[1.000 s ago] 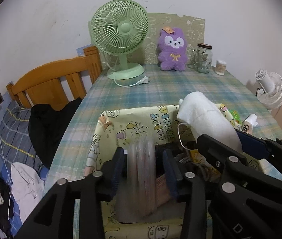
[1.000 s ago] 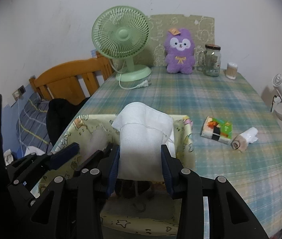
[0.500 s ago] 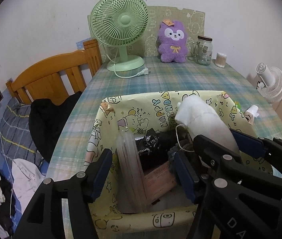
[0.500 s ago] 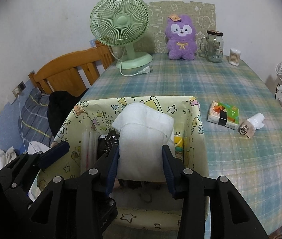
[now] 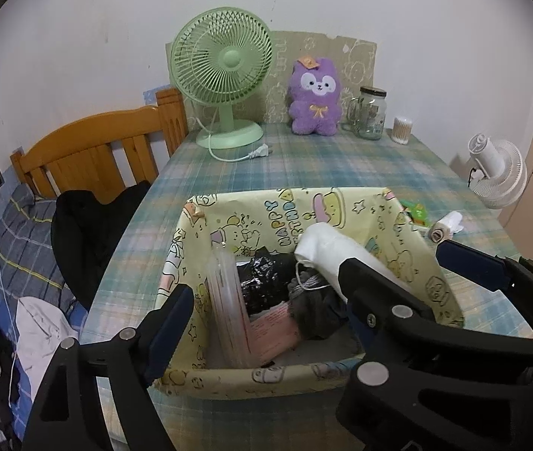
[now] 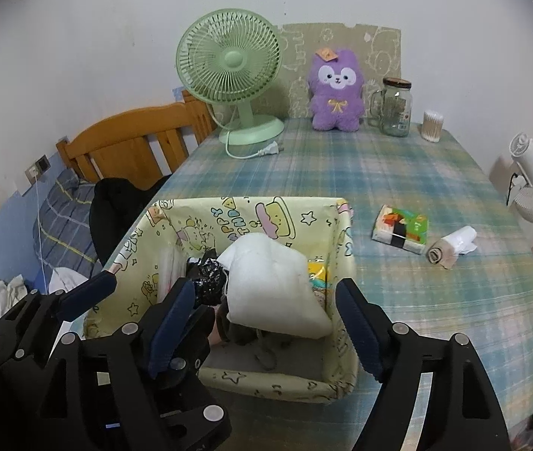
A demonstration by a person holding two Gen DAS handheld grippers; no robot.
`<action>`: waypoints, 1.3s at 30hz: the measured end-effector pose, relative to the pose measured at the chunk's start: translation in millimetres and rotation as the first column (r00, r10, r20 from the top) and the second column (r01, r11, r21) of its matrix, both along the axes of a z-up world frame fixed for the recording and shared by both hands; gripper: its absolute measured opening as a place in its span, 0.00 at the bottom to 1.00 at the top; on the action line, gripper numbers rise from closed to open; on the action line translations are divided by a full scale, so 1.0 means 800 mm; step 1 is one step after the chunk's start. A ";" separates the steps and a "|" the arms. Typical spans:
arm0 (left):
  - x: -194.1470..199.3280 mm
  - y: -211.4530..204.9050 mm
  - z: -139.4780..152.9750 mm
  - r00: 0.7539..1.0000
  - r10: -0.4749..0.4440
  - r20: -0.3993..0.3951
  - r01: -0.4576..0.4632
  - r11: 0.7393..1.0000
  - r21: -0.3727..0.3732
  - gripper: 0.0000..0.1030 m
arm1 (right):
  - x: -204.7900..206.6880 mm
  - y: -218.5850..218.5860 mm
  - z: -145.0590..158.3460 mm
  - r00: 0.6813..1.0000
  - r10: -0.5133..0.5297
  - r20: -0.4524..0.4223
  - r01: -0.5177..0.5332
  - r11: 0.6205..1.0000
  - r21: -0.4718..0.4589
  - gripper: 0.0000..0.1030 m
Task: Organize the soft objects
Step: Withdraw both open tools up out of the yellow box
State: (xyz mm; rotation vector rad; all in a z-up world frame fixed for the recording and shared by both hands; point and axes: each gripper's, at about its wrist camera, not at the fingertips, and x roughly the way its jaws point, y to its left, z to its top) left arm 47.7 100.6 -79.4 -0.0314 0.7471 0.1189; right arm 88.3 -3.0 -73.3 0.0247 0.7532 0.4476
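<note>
A yellow cartoon-print fabric bin (image 5: 341,206) (image 6: 343,233) sits at the near edge of the plaid table. In it lie a white drawstring pouch (image 6: 270,285) (image 5: 337,248), a clear pink-tinted packet (image 5: 225,300), a black crinkled bag (image 5: 262,278) and grey cloth (image 5: 315,308). My left gripper (image 5: 266,323) is open above the bin's near side, empty. My right gripper (image 6: 266,319) is open, its jaws on either side of the white pouch without touching it.
A tissue pack (image 6: 400,229) and a rolled bag bundle (image 6: 450,248) lie right of the bin. A green fan (image 6: 232,75), purple plush (image 6: 336,90), glass jar (image 6: 394,112) and cotton swabs (image 6: 432,126) stand at the back. A bed with clothes (image 5: 40,263) is left.
My left gripper opened and let the clear packet go into the bin. My right gripper opened and let go of the white pouch, which now rests in the bin. Both pulled back.
</note>
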 end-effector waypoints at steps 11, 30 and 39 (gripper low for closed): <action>-0.011 -0.026 0.023 0.998 -0.021 0.055 0.021 1.000 0.004 0.92 | -0.018 -0.032 0.023 0.997 -0.044 0.058 0.044 0.999 0.013 0.83; -0.008 -0.083 0.062 0.988 -0.085 0.125 0.086 0.996 0.003 1.00 | -0.020 -0.096 0.064 0.984 -0.124 0.130 0.124 0.992 0.011 0.97; 0.005 -0.113 0.069 0.983 -0.126 0.132 0.127 0.992 0.002 1.00 | -0.013 -0.127 0.070 0.975 -0.165 0.149 0.164 0.986 0.016 0.98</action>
